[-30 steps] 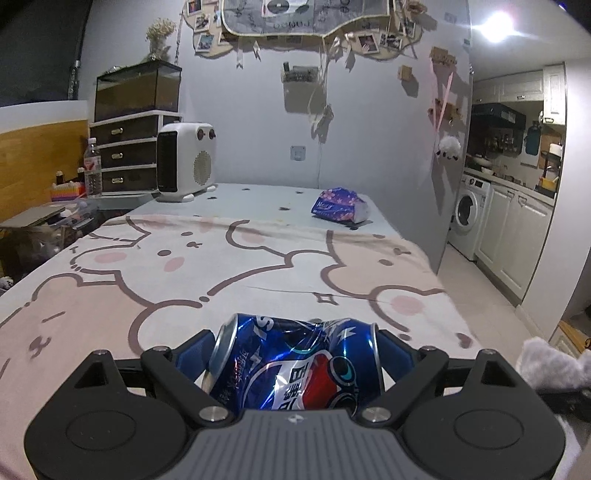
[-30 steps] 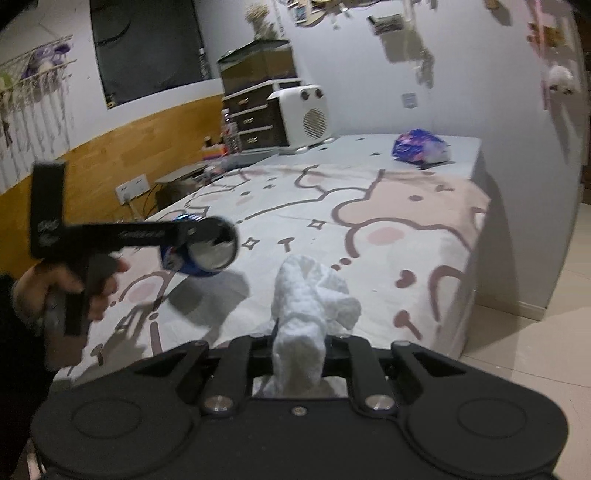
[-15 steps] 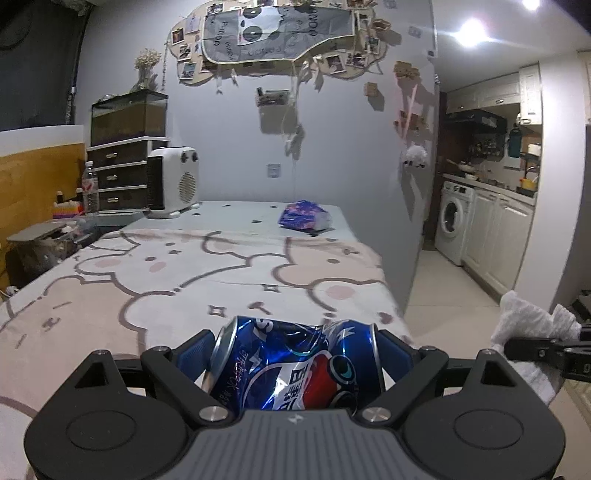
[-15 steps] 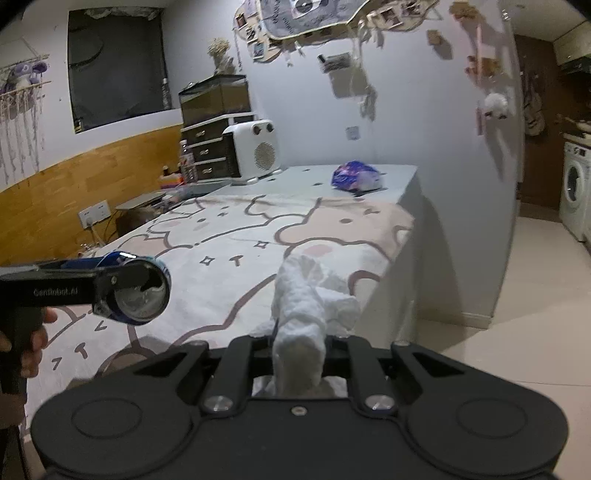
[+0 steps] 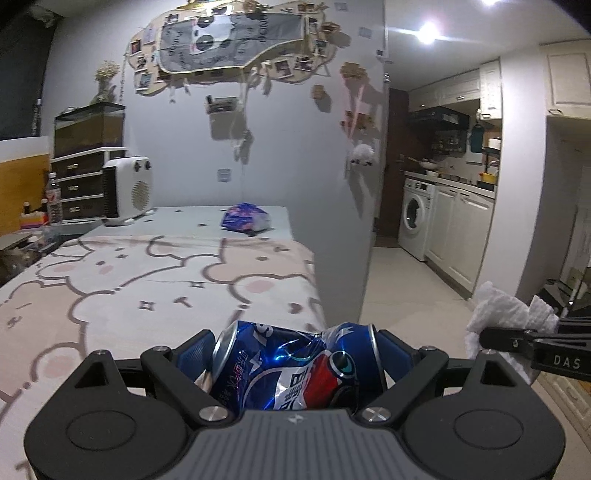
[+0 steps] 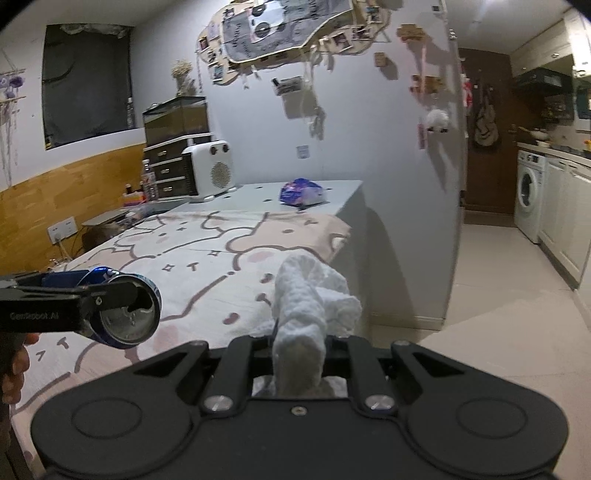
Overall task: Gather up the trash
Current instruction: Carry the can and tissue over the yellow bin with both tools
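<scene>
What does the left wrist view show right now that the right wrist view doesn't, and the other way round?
Left wrist only: the label side of the crushed blue can, clamped end to end in the left gripper, and a bright ceiling light.

Right wrist only: the can's open top end, a dark window, a wall socket, and part of a hand.

Both: the white tissue wad pinched in the right gripper, the purple packet, white heater, cartoon bedspread, washing machine.

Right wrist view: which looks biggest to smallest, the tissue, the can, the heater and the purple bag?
1. Tissue
2. Can
3. Heater
4. Bag
Nearness inflates the tissue and can; the heater is surely bigger really.
</scene>
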`<state>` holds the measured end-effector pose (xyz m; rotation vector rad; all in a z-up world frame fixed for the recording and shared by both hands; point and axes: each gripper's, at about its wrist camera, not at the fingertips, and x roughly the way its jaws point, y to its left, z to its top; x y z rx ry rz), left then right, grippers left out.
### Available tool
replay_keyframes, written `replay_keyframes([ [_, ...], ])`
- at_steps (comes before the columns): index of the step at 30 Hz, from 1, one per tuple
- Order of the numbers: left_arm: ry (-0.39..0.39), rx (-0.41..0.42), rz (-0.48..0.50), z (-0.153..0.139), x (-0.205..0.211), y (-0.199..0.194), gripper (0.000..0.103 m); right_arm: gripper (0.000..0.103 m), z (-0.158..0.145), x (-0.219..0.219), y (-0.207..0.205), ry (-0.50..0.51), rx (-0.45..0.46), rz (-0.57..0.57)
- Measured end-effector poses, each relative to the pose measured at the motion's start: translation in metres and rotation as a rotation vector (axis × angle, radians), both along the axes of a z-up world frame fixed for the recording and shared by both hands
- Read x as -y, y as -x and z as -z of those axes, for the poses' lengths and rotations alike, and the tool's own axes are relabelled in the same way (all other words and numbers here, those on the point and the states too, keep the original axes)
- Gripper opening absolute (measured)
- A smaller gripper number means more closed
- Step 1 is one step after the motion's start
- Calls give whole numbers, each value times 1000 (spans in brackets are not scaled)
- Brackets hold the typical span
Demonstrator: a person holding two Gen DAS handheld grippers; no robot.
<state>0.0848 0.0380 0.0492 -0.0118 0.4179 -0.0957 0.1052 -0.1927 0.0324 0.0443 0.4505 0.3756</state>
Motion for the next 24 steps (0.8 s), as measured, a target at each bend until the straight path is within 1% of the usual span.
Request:
replay_keyframes([
  [11,13,-18,101,15,73,3,92,14,9,68,24,-10,1,125],
  [20,33,-67,188,39,134,-10,91,14,39,129,35,-18,-49,242],
  [24,48,-99,215,54,159,-23,91,14,53,153,35,-29,-71,289],
])
